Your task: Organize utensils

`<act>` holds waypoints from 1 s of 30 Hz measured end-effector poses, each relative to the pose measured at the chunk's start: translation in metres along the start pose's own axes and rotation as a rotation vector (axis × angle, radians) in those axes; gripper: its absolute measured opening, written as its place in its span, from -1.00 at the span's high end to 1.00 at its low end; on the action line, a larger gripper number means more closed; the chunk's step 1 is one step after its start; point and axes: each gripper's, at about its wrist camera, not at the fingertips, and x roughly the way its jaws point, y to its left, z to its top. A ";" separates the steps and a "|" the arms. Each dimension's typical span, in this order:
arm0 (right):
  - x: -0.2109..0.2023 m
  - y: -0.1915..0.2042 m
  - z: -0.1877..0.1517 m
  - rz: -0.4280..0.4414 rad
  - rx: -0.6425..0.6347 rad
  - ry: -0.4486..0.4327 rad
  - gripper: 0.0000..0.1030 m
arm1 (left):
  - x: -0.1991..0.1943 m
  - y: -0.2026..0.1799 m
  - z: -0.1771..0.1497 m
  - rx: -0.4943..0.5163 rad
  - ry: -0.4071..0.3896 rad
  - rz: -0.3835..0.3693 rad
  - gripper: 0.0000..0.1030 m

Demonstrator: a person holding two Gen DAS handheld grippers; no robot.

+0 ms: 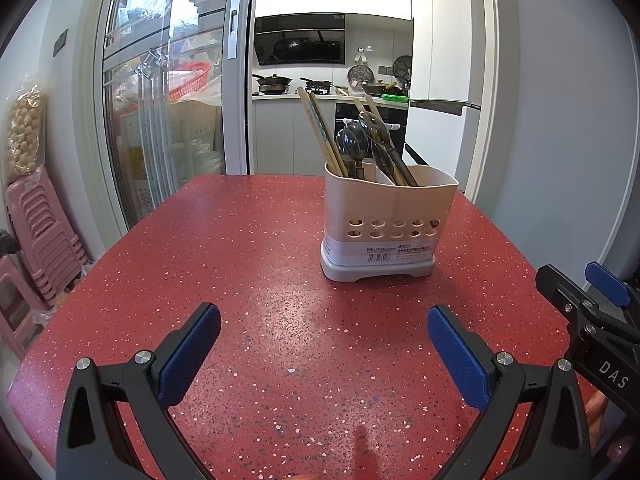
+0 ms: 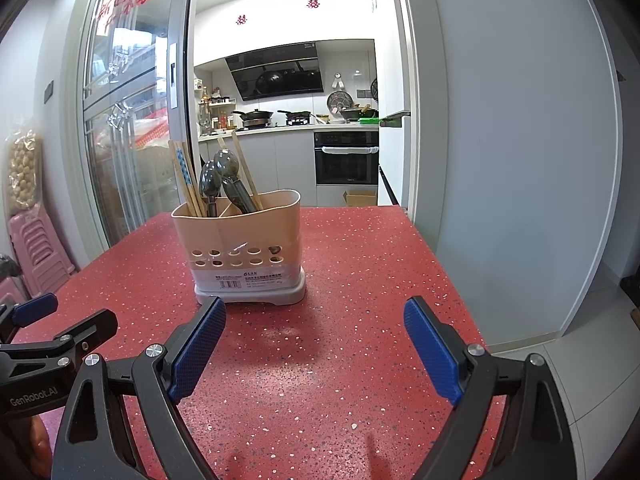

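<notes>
Standing at one o'clock in the left wrist view, the beige perforated plastic utensil holder (image 1: 386,220) is seen well beyond the released left gripper (image 1: 324,354); its leaning wooden chopsticks (image 1: 322,136) could be knocked over by a careless reach. In the right wrist view, the holder is found at eleven o'clock, the right gripper (image 2: 314,350) spread empty above the red speckled table (image 2: 360,272), a kitchen behind.

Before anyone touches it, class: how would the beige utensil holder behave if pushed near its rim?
The utensil holder is tall on a narrow base, so it may tip. The chopsticks and spoons stand high, likely making it top-heavy. On the smooth red table it might slide instead.
</notes>
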 end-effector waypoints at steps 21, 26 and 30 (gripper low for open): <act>-0.001 0.000 0.000 0.001 0.002 0.004 -0.79 | 0.000 -0.002 0.000 0.002 0.003 0.003 -1.00; -0.001 0.001 0.000 0.002 0.002 0.003 -0.79 | 0.001 -0.001 0.000 -0.006 0.008 0.005 -1.00; -0.001 0.001 0.000 0.003 0.003 0.004 -0.79 | 0.002 0.000 0.000 -0.010 0.010 0.013 -1.00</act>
